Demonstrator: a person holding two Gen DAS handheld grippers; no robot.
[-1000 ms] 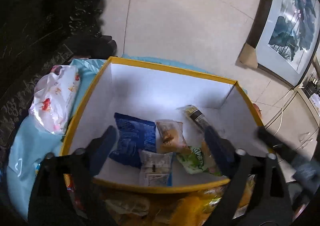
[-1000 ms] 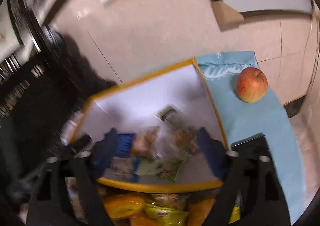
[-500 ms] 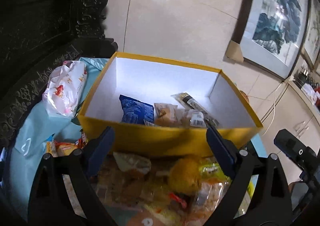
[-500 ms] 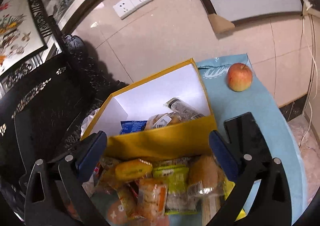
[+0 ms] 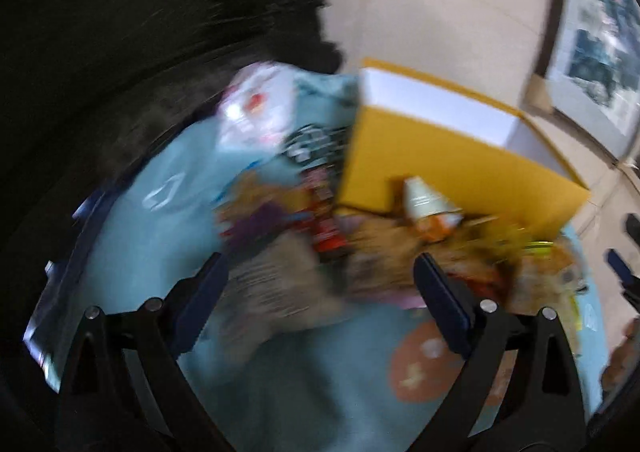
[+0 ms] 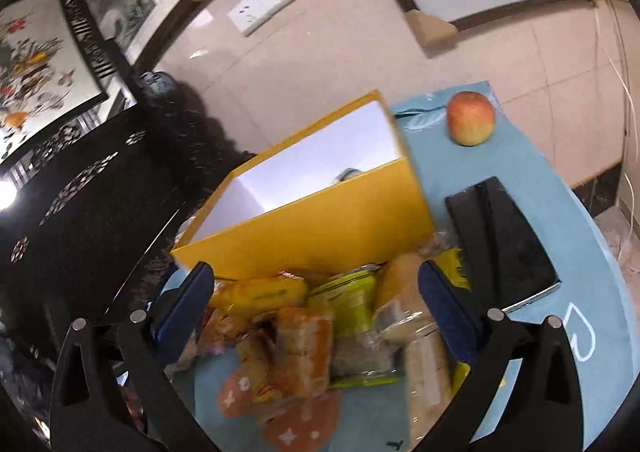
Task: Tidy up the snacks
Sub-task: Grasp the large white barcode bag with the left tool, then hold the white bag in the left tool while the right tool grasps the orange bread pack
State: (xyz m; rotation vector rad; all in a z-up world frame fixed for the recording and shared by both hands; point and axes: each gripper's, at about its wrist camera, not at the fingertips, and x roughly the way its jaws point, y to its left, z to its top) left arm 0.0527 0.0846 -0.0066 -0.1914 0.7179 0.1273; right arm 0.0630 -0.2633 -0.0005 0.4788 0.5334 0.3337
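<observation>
Tiled wall (image 6: 340, 52) | blue tablecloth (image 6: 560, 180) | yellow box (image 6: 320, 224) | both tongs apart, empty

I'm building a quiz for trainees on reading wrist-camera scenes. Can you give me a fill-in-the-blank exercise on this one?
1. The box is ____ outside and white inside.
2. The fruit beyond the box, near the wall, is an ____.
3. Both the left hand-held gripper and the right hand-held gripper are ____ and hold nothing.
4. The tablecloth is light ____.

Missing words: yellow; apple; open; blue
</observation>
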